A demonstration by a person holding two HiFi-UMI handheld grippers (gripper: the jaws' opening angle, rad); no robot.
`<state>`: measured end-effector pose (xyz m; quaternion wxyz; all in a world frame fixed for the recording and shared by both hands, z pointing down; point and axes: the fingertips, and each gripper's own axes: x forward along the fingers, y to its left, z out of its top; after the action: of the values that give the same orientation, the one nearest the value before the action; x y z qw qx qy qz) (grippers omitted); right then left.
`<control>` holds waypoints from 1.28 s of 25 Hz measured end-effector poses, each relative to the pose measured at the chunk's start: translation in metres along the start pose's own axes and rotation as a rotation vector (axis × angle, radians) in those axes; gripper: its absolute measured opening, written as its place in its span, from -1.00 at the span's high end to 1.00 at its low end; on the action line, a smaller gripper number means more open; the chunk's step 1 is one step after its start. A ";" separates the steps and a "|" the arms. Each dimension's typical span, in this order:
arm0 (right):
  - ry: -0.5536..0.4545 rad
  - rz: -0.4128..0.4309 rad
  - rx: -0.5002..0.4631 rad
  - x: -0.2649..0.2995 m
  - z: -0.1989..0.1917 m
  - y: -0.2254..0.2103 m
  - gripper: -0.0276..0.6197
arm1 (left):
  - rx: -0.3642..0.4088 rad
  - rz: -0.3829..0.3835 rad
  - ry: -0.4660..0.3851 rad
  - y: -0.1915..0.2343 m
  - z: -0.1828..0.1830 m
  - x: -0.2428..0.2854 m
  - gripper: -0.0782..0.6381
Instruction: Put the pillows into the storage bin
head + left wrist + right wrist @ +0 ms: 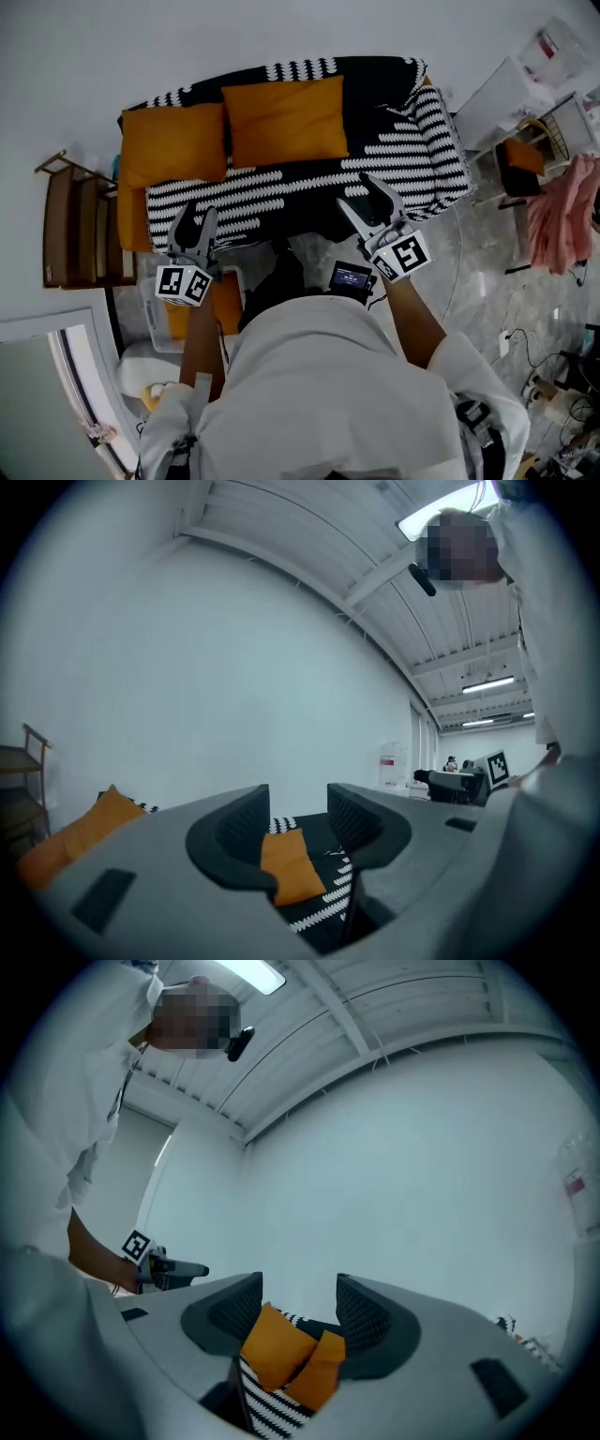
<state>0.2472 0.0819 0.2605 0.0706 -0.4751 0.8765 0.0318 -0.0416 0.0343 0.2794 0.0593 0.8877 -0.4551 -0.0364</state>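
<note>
Spotted the storage bin [159, 337] on the floor off the sofa's [422, 141] front left corner, orange showing inside. Had the left claw [198, 214] spread, empty, over the sofa's front edge. Saw the left pillow [173, 141] and right pillow [286, 122] touching along the back edge. Had the right claw [356, 192] spread wide too, nothing pinched.

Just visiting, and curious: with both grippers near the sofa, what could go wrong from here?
The left pillow touches the right pillow, so pulling one may drag both. The striped cover could get pinched along with a pillow. The bin sits low at the person's left, partly hidden by the arm, with something orange already inside; a pillow might miss or not fit.
</note>
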 end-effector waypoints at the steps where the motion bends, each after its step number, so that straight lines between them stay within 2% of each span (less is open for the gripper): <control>1: 0.020 0.000 -0.019 0.012 -0.006 -0.005 0.10 | -0.006 0.000 0.004 0.008 -0.002 0.011 0.23; 4: 0.063 0.010 -0.015 0.054 -0.022 -0.024 0.09 | -0.020 0.006 0.015 0.038 -0.005 0.043 0.24; 9: 0.071 0.009 0.040 0.119 -0.034 -0.061 0.09 | -0.049 -0.001 0.027 0.087 -0.005 0.099 0.24; 14: 0.077 -0.052 0.065 0.166 -0.041 -0.092 0.12 | -0.092 -0.033 0.052 0.131 -0.011 0.146 0.25; 18: 0.091 -0.104 0.148 0.186 -0.055 -0.121 0.11 | -0.105 -0.067 0.082 0.153 -0.025 0.184 0.25; 22: 0.145 -0.157 0.202 0.197 -0.080 -0.153 0.02 | -0.162 -0.079 0.118 0.166 -0.050 0.213 0.25; 25: 0.188 -0.190 0.226 0.195 -0.105 -0.178 0.00 | -0.168 -0.070 0.173 0.175 -0.077 0.229 0.24; 29: 0.263 -0.214 0.281 0.200 -0.151 -0.208 -0.01 | -0.167 -0.023 0.256 0.198 -0.117 0.247 0.21; 32: 0.348 -0.226 0.339 0.204 -0.200 -0.233 -0.01 | -0.165 0.016 0.321 0.214 -0.148 0.264 0.16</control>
<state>0.3136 -0.2394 0.4294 0.0003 -0.5498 0.8096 -0.2056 -0.0421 -0.2936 0.4528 0.2038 0.8705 -0.4425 0.0690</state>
